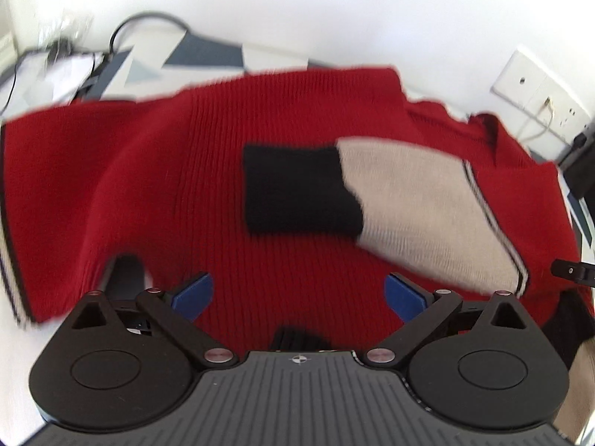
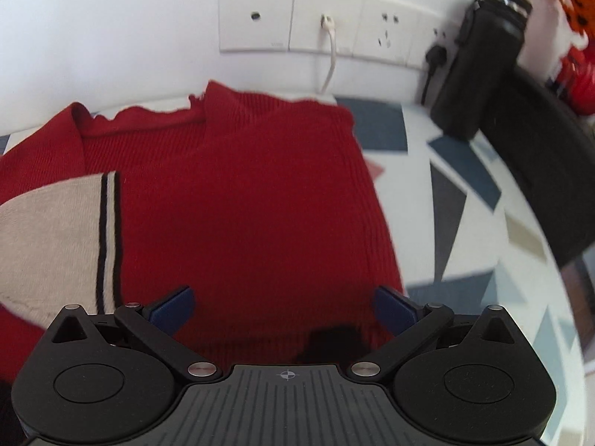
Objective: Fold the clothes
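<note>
One red knit sweater [image 1: 223, 193] here, spread flat on a counter [image 2: 465, 200] covered in a blue, grey and white triangle pattern. One sleeve [image 1: 420, 204] is folded across the body of the sweater: cream with a black cuff [image 1: 301, 189] at the end and thin black-and-white stripes where it meets the red. In the left wrist view there's another bit of cream and stripes down at the far left edge, can't tell exactly which part that is. Left claw [image 1: 297, 293] has both blue pads spread wide apart, nothing between them, just hanging over the red knit. Right claw [image 2: 284, 306] is the same deal, pads wide apart and empty, over the sweater's right-hand part close to its side edge. On the wall behind there's one row of white wall plates [image 2: 327, 22], looks like four panels, with one white cable [image 2: 331, 55] plugged in and one black plug [image 2: 435, 55] further right. One black cylindrical thing [image 2: 479, 67] stands on the counter by the wall; too blurry to name it.
</note>
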Available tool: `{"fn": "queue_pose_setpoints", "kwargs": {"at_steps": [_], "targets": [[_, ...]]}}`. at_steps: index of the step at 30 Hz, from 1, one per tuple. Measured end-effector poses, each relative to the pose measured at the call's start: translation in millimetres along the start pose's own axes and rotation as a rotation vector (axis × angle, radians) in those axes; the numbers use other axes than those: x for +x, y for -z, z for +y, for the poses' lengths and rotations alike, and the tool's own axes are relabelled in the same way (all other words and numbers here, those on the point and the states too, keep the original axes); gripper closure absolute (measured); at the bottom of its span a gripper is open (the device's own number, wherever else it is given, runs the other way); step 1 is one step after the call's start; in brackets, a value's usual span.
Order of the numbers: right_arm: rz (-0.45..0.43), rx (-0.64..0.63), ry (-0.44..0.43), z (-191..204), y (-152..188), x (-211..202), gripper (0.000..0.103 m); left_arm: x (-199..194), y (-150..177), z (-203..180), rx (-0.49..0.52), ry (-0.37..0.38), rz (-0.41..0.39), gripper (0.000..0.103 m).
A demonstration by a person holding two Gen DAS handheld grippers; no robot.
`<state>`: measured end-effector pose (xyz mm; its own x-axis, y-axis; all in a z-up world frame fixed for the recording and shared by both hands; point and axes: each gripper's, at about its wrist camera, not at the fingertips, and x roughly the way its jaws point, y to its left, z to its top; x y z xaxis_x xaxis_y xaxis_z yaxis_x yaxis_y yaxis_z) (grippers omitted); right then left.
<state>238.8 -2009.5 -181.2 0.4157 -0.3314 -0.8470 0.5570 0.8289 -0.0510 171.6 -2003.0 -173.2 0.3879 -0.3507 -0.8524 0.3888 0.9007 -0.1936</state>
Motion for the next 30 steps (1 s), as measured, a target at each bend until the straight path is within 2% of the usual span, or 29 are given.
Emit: {"fn": "queue_pose_setpoints", "kwargs": {"at_steps": [3, 6, 9, 12, 16, 20, 27, 30], "targets": [[0.025, 0.017, -0.02, 2.2, 17.6, -2.4, 0.001, 1.4, 12.6, 1.7, 0.022, -0.017, 0.026, 0.003], [0.038, -0.032, 0.008, 11.5, 32.9, 0.2, 0.001, 1.2, 25.5, -0.8, 0.058, -0.025, 0.032, 0.002], [0.014, -0.095, 0.061, 25.3, 42.8, 0.9, 0.001, 2.5, 30.5, -5.2, 0.087, -0.038, 0.036, 0.001], [-0.013, -0.087, 0.081, 31.2, 46.6, 0.5, 0.001, 4.2, 33.7, -9.6, 0.103, -0.06, 0.031, 0.0], [-0.115, -0.059, 0.086, 30.7, 61.4, -2.4, 0.001, 5.1, 37.7, -14.4, 0.106, -0.084, 0.01, 0.0], [-0.235, -0.089, 0.123, 35.1, 80.2, -6.7, 0.001, 4.8, 39.2, -16.6, 0.11, -0.098, 0.0, 0.0], [-0.279, -0.132, 0.165, 43.4, 82.3, -9.7, 0.001, 2.5, 47.6, -10.1, 0.097, -0.072, -0.067, 0.0], [-0.279, -0.126, 0.16, 43.1, 82.2, -10.7, 0.001, -5.3, 44.6, 10.1, -0.01, 0.024, -0.081, 0.0]]}}
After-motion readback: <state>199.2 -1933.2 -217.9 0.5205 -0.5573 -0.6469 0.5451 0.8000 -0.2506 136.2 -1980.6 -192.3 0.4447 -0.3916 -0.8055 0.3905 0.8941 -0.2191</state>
